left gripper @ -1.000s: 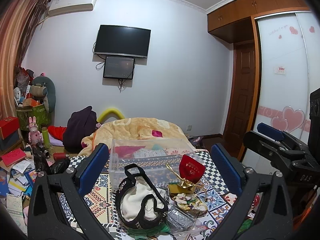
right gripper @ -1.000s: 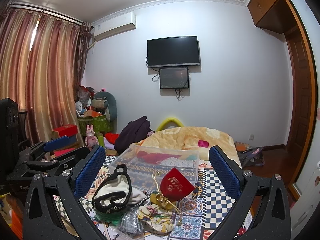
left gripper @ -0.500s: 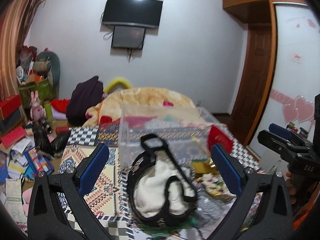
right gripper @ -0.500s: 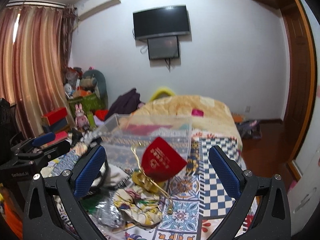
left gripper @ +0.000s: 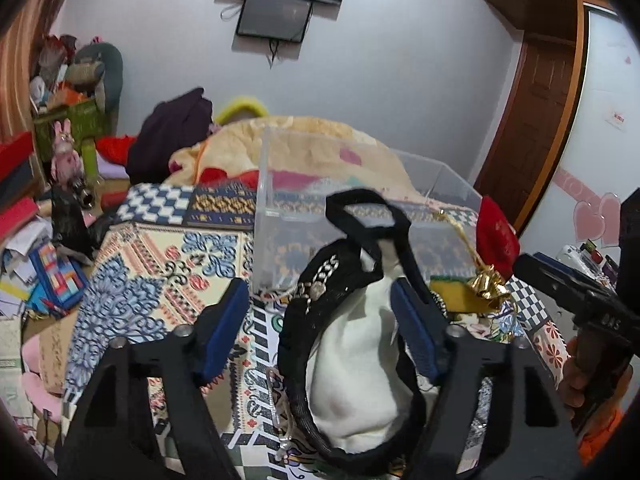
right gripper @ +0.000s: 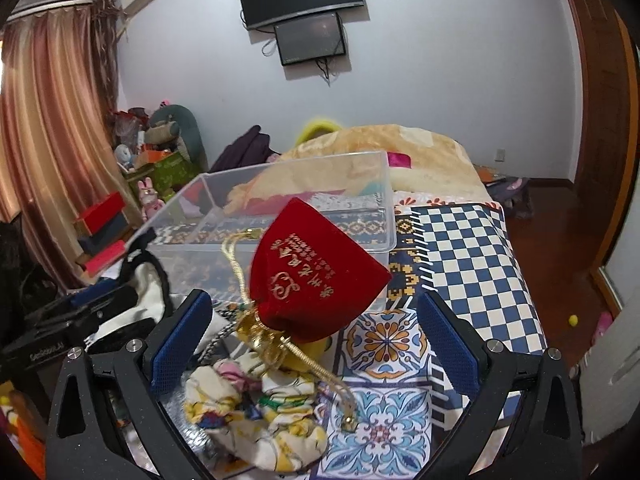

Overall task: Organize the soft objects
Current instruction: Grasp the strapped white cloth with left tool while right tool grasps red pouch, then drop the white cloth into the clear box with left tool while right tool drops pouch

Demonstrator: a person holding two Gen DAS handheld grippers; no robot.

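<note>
A black and white cloth bag with a chain lies on the patterned table cover, between the fingers of my open left gripper. A red velvet pouch with gold cord stands in front of my open right gripper; it also shows in the left wrist view. A floral scrunchie lies below the pouch. A clear plastic box stands just behind both, seen too in the left wrist view.
The patterned table cover runs right to its edge. A bed with a yellow blanket lies behind the box. Clutter and boxes crowd the left side. A wooden door is at the right.
Both grippers have moved forward and down toward the table. The cloth bag now sits between the left fingers, the red pouch close before the right. Both stay open.
</note>
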